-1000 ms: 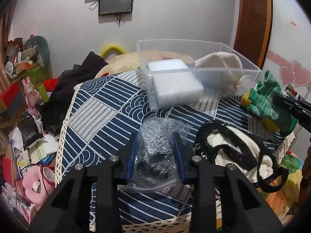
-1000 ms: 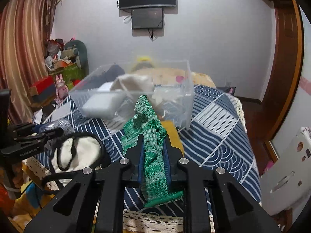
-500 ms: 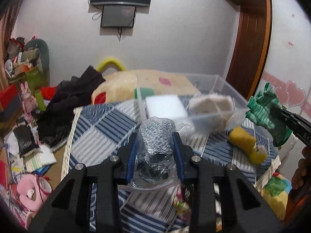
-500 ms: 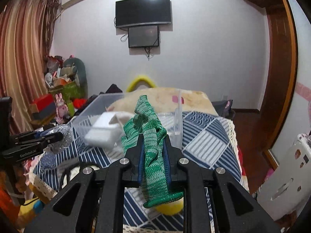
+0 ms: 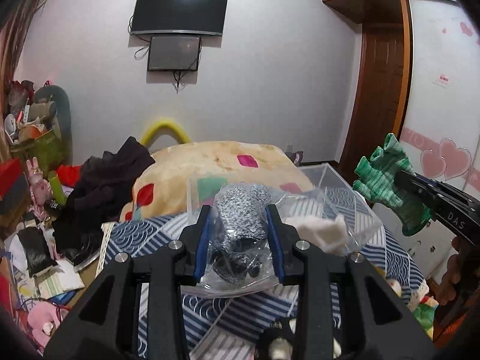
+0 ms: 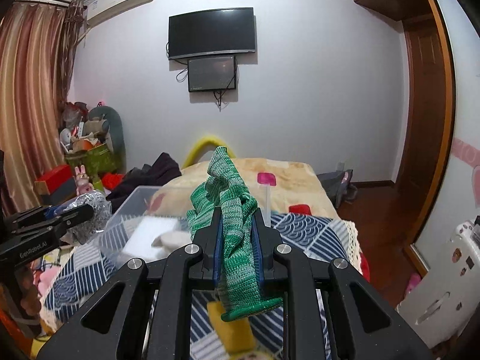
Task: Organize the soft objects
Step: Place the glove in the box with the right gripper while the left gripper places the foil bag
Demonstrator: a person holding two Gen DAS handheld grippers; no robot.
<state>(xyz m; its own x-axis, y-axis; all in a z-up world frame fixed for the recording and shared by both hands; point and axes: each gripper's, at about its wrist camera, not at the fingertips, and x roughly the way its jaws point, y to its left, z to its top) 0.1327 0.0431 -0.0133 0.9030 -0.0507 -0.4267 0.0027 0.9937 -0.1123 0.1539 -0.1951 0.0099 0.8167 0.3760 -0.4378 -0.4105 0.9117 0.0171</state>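
Note:
My left gripper (image 5: 237, 225) is shut on a clear plastic bag holding a grey knit item (image 5: 241, 219), lifted above the bed. It also shows at the left of the right wrist view (image 6: 87, 210). My right gripper (image 6: 235, 234) is shut on a green knit glove (image 6: 232, 207), held in the air; the glove shows at the right of the left wrist view (image 5: 387, 180). A clear plastic bin (image 6: 132, 207) on the patterned bedspread holds a white foam block (image 6: 150, 234) and a cream cloth (image 5: 321, 231).
A blue-and-white patterned bedspread (image 6: 303, 231) covers the bed. A yellow soft object (image 6: 231, 327) lies below my right gripper. A floral blanket (image 5: 219, 162) and dark clothes (image 5: 102, 186) lie behind. Clutter fills the floor at left (image 5: 36, 255). A wooden door stands at right.
Both grippers have risen with their loads still held. The bin and bedspread have dropped lower in both views.

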